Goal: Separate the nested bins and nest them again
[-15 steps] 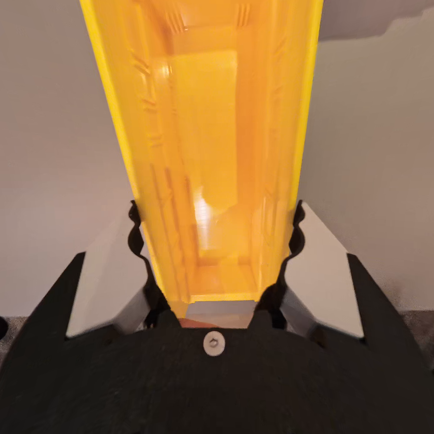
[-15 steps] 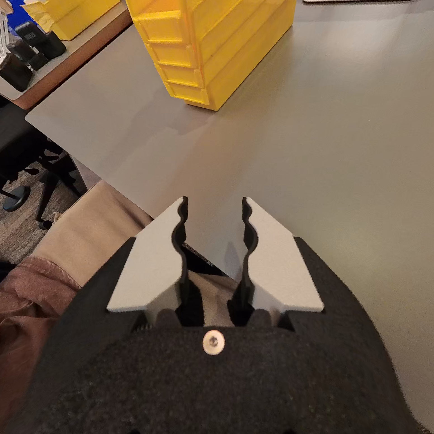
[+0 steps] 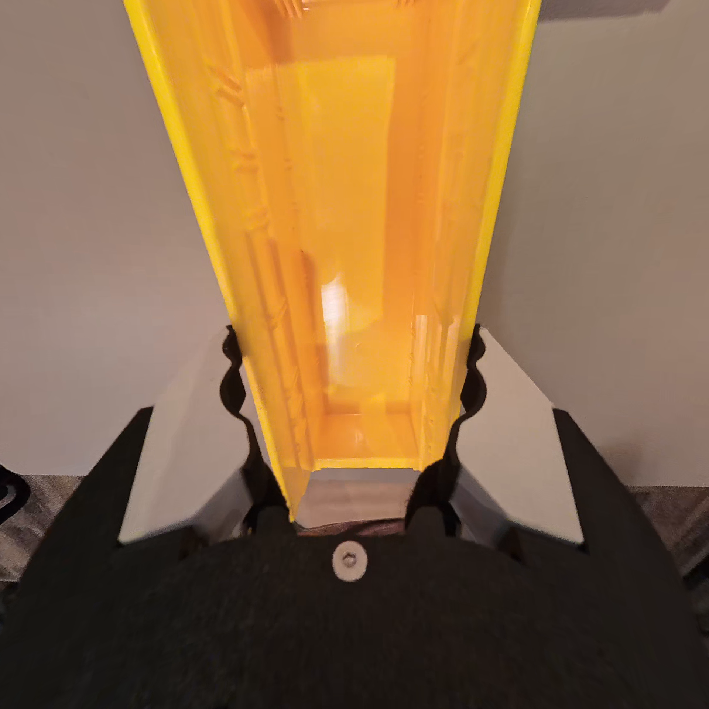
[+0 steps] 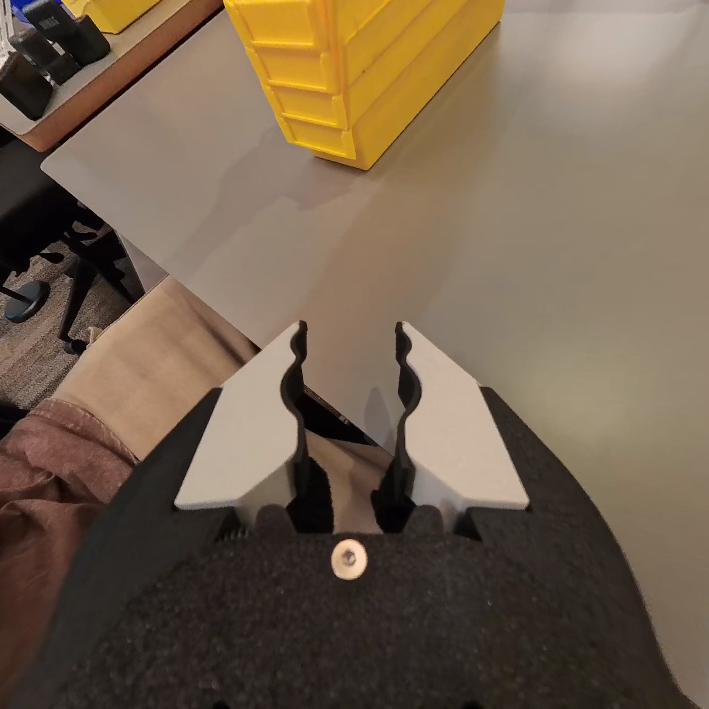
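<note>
My left gripper (image 3: 353,329) is shut on a single yellow bin (image 3: 345,192), with a finger pressed on each long side wall near its near end. The bin's open inside faces the camera and runs out of the top of the left wrist view. A stack of nested yellow bins (image 4: 383,76) stands on the grey table (image 4: 537,268) at the top of the right wrist view. My right gripper (image 4: 351,325) is open and empty, above the table's near edge, well short of the stack.
A second table at the top left holds black boxes (image 4: 50,65) and another yellow bin (image 4: 111,11). A chair base (image 4: 27,303) stands on the carpet at left. A person's leg (image 4: 153,364) and sleeve (image 4: 50,479) are below the table edge.
The held bin has tilted slightly in the left gripper. The stack sits a little further right in the right wrist view. Both grippers keep the same opening.
</note>
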{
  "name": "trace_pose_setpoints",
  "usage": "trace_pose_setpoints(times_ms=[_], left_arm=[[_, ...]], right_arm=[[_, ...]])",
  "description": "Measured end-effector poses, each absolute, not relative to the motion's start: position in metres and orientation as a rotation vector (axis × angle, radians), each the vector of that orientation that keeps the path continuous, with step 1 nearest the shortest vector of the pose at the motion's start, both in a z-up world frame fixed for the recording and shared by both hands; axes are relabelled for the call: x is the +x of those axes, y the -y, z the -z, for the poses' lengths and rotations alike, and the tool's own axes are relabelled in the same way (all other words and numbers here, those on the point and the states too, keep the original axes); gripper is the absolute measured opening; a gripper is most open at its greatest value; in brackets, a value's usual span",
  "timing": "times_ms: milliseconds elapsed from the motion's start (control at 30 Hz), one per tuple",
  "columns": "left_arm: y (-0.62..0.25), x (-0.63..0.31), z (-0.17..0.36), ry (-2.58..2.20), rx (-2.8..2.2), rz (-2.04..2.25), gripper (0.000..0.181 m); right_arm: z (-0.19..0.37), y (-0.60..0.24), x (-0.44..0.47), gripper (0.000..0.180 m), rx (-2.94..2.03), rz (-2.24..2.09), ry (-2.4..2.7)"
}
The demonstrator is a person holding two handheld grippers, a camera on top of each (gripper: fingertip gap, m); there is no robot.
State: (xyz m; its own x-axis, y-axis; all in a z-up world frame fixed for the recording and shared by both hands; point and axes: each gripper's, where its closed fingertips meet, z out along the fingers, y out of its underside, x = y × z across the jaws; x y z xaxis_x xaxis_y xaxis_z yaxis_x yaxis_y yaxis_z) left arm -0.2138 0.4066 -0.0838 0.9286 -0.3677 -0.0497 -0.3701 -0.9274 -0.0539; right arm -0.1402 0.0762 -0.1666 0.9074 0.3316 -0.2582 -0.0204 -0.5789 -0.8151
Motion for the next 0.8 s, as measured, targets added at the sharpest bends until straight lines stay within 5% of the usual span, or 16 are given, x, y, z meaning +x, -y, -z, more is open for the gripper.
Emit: trace_pose_setpoints(times_ms=[500, 800], left_arm=[[-0.393, -0.224, 0.053, -0.657, -3.062, -0.099, 0.100], [-0.376, -0.226, -0.014, -0.685, -2.967, -0.068, 0.101]], right_arm=[[0.169, -0.076, -0.143, 0.046, -2.156, -0.471, 0.247], [0.171, -0.076, -0.146, 0.045, -2.162, -0.461, 0.260]])
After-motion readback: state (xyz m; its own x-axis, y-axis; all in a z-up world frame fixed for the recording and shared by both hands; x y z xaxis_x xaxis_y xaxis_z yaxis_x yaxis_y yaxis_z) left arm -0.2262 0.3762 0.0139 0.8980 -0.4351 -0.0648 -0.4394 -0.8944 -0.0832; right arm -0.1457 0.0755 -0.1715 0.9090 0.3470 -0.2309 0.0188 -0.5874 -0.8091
